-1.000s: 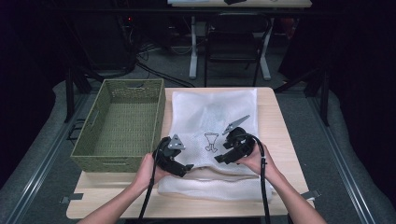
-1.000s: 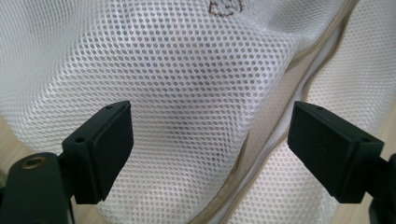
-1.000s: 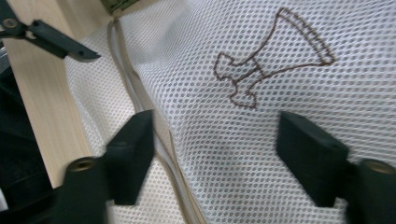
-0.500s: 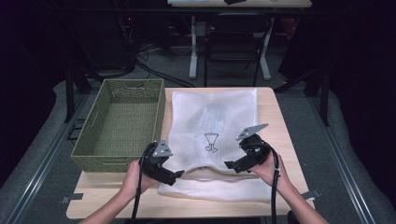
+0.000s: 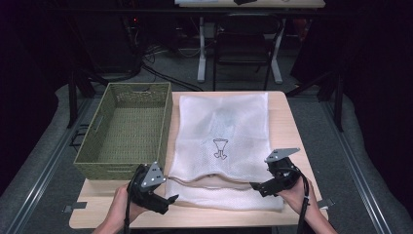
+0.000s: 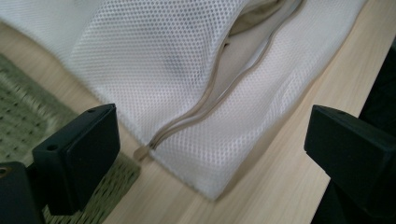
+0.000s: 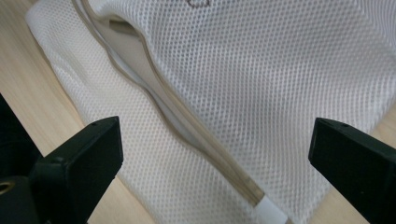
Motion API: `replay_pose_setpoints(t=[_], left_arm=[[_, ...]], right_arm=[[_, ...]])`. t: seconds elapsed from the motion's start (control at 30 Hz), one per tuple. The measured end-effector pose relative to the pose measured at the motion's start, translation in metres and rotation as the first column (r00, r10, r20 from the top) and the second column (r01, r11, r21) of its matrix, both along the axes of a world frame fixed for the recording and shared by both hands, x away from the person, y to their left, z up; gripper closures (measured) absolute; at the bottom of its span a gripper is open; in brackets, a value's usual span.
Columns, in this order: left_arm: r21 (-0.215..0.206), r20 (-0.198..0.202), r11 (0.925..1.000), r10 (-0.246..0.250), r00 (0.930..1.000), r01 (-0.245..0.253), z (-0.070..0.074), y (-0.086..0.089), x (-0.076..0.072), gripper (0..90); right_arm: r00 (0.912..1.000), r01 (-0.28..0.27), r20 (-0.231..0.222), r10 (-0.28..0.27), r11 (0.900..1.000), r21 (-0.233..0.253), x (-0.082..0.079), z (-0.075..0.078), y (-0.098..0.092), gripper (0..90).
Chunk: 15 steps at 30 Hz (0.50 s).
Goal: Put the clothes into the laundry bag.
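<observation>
Two hand-held grippers, left [image 5: 168,200] and right [image 5: 254,186], sit wide-jawed and empty at the near corners of the white mesh bag [image 5: 224,131], likely to spread its unzipped mouth. Their own views show the zipper [image 6: 219,95]. Beyond, left on the worktop [image 5: 292,126], stands a green basket [image 5: 97,141].

mesh bag [image 5: 224,131]: white cloth netting | basket [image 5: 126,129]: woven green | table [image 5: 292,122]: matt wood

On the table [image 5: 292,122], the basket [image 5: 126,129] sits left of the mesh bag [image 5: 224,126], touching it.
</observation>
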<state>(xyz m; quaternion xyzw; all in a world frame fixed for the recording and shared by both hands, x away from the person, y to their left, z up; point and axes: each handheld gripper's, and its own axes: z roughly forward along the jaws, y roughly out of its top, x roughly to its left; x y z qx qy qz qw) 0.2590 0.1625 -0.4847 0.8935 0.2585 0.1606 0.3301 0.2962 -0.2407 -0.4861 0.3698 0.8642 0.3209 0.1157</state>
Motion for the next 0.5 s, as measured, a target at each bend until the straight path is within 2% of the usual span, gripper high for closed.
replay_pose_setpoints(t=[0.3, 0.43, 0.5], left_arm=[[0.001, -0.021, 0.9973, 0.074, 0.997, -0.074, -0.008, 0.031, -0.013, 3.0], [-0.004, -0.039, 0.9917, 0.128, 0.991, -0.128, -0.014, 0.045, -0.014, 2.1], [0.007, -0.042, 0.9887, 0.15, 0.9878, -0.15, -0.018, 0.052, -0.015, 1.7]], right_arm=[[0.9982, 0.059, -0.013, -0.059, 0.998, 0.001, -0.017, -0.011, -0.023, 2.8], [0.9966, 0.082, -0.01, -0.082, 0.997, 0.009, -0.019, -0.013, -0.03, 2.8], [0.9961, 0.088, 0.002, -0.088, 0.996, 0.007, -0.02, -0.016, -0.031, 2.9]])
